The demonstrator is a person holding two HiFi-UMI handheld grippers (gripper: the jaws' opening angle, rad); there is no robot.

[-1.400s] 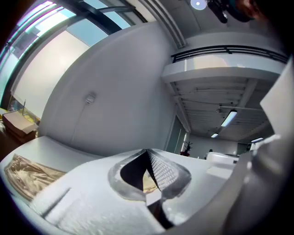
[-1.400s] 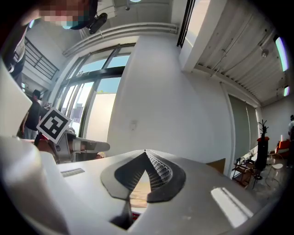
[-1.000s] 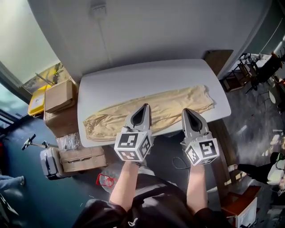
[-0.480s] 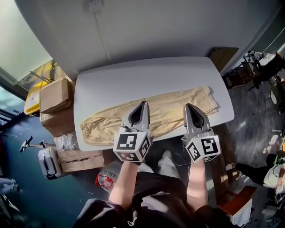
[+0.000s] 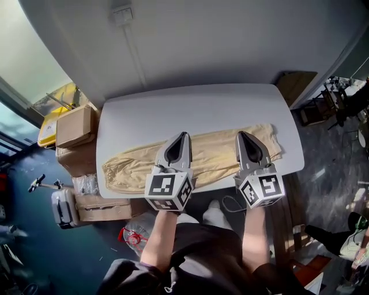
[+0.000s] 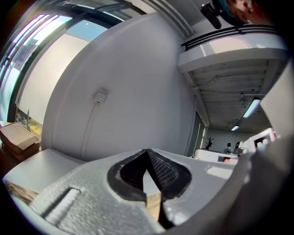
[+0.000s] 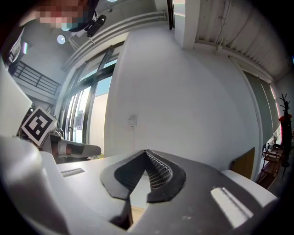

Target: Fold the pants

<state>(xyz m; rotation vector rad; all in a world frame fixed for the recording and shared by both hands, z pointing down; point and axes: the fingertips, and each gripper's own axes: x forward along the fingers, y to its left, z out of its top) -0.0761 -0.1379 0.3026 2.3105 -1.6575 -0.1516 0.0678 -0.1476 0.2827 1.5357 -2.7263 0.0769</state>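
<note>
Pants [image 5: 214, 151] lie flat on the table [image 5: 173, 109] beneath both grippers. Left gripper [image 5: 182, 135] and right gripper [image 5: 241, 133] hover level above them, jaws pressed together, empty.

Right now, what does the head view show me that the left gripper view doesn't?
Head view only: the beige pants stretched full length along the table's near edge, with the left claw and right claw both over them. Left gripper view only: the left claw's jaws meeting at the tips, gripping nothing, plus ceiling lights in a room beyond the wall. Both: the white table, the wall box, a cardboard box and some of the beige fabric.
</note>
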